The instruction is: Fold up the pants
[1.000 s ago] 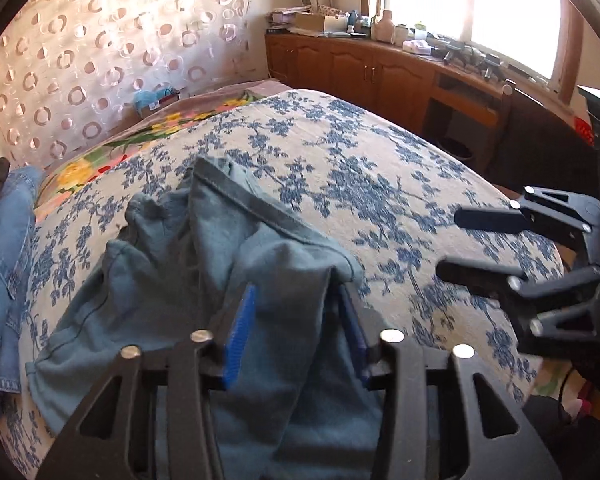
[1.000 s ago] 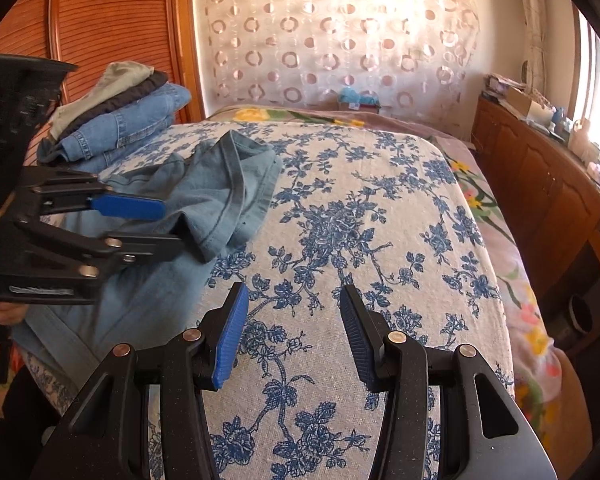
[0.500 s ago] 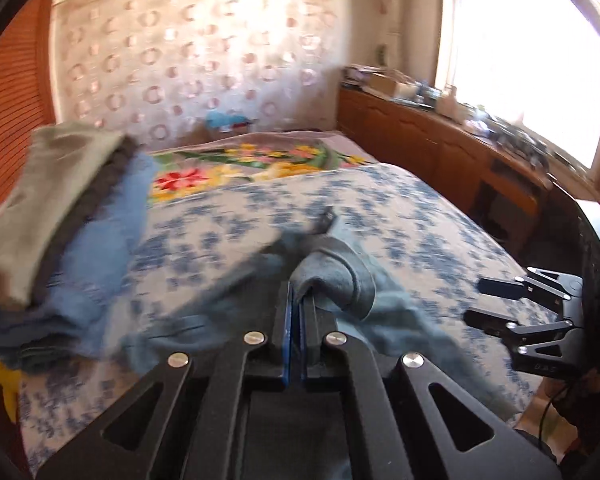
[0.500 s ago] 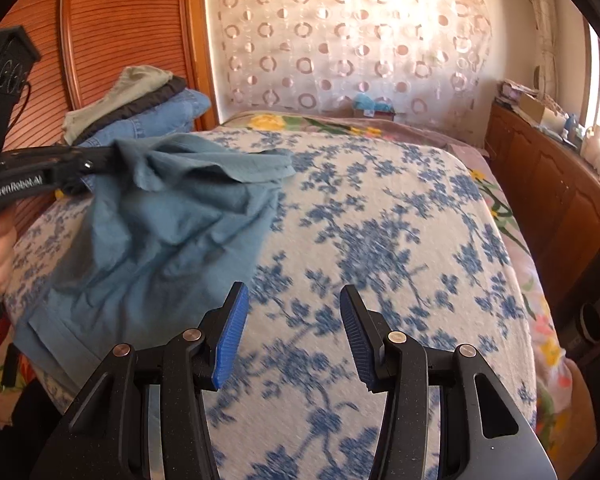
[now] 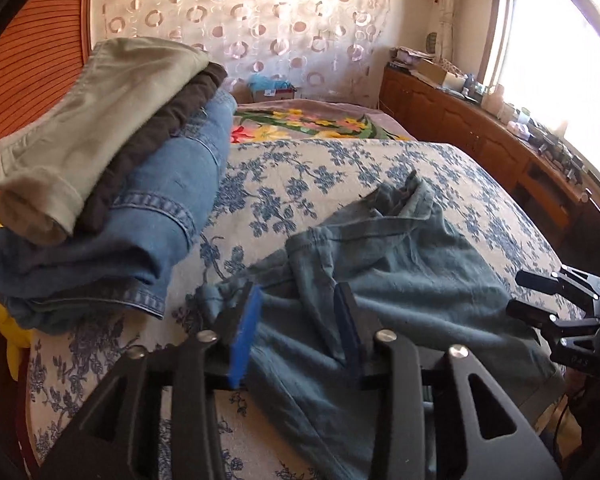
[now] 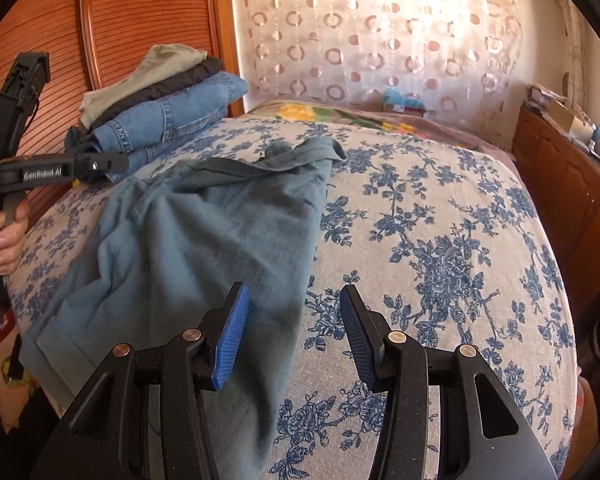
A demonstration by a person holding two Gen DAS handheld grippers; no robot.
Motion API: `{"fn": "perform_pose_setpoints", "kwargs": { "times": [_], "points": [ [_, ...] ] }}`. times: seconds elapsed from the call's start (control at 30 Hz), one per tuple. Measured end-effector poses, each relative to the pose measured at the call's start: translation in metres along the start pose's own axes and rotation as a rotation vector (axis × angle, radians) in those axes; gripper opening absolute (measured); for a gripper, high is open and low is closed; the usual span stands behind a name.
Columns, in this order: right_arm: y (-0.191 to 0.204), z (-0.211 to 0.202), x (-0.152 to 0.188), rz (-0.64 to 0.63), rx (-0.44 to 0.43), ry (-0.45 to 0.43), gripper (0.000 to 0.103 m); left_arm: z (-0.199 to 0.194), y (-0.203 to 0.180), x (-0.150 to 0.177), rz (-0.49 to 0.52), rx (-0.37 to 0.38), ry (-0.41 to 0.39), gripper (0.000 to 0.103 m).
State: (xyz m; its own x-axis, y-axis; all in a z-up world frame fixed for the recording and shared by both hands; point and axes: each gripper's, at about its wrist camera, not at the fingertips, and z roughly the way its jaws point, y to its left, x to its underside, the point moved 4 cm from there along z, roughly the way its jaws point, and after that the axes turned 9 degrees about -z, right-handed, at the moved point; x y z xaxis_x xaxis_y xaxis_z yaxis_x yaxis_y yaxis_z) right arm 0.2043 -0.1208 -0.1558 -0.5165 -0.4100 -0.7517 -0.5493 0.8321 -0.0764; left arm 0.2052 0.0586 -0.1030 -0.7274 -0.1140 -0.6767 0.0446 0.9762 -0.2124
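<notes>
Teal-blue pants [image 5: 400, 280] lie crumpled on the bed, with the waistband toward the far side; they also show in the right wrist view [image 6: 204, 240]. My left gripper [image 5: 298, 320] is open just above the near edge of the pants, holding nothing; it appears at the left in the right wrist view [image 6: 100, 165]. My right gripper [image 6: 294, 332] is open and empty above the pants' right edge; it appears at the right in the left wrist view [image 5: 536, 296].
A stack of folded clothes [image 5: 112, 184], beige on dark on blue denim, sits on the bed's left side against a wooden headboard [image 6: 100, 20]. The bed has a blue floral cover [image 6: 440, 240]. A wooden cabinet [image 5: 480, 136] runs along the right wall.
My left gripper was shut on the pants half a second ago and lifting them; now it is open and the pants lie spread on the bed. The right gripper stayed open.
</notes>
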Motion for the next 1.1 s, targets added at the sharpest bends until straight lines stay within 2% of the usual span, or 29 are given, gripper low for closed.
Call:
{"fn": "perform_pose_setpoints", "kwargs": {
  "times": [0.17, 0.27, 0.57, 0.6, 0.63, 0.7, 0.77, 0.97, 1.1],
  "points": [
    [-0.001, 0.002, 0.004, 0.024, -0.022, 0.001, 0.048, 0.020, -0.007, -0.002, 0.005, 0.000, 0.034, 0.038],
    [-0.002, 0.001, 0.004, 0.026, -0.026, -0.008, 0.048, 0.038, -0.006, -0.007, 0.002, -0.015, 0.081, 0.038],
    [-0.002, 0.001, 0.005, 0.033, -0.037, -0.018, 0.048, 0.062, -0.006, -0.019, -0.020, 0.000, 0.108, 0.038],
    [-0.002, 0.001, 0.005, 0.031, -0.037, -0.020, 0.048, 0.063, -0.007, -0.019, -0.021, 0.002, 0.106, 0.035],
    [-0.001, 0.001, 0.005, 0.029, -0.039, -0.023, 0.048, 0.062, -0.007, -0.019, -0.019, 0.006, 0.100, 0.030],
    [-0.001, 0.000, 0.006, 0.026, -0.041, -0.026, 0.048, 0.062, -0.010, -0.016, 0.028, -0.023, 0.091, 0.009],
    [0.000, 0.000, 0.006, 0.022, -0.042, -0.029, 0.048, 0.057, -0.013, -0.014, 0.048, -0.029, 0.072, 0.001],
    [0.001, -0.003, 0.007, 0.015, -0.036, -0.039, 0.048, 0.013, -0.005, -0.027, 0.007, -0.047, -0.070, 0.000],
    [0.000, -0.002, 0.007, 0.013, -0.037, -0.038, 0.048, 0.006, 0.009, -0.033, -0.008, -0.064, -0.079, 0.001]
  ]
}}
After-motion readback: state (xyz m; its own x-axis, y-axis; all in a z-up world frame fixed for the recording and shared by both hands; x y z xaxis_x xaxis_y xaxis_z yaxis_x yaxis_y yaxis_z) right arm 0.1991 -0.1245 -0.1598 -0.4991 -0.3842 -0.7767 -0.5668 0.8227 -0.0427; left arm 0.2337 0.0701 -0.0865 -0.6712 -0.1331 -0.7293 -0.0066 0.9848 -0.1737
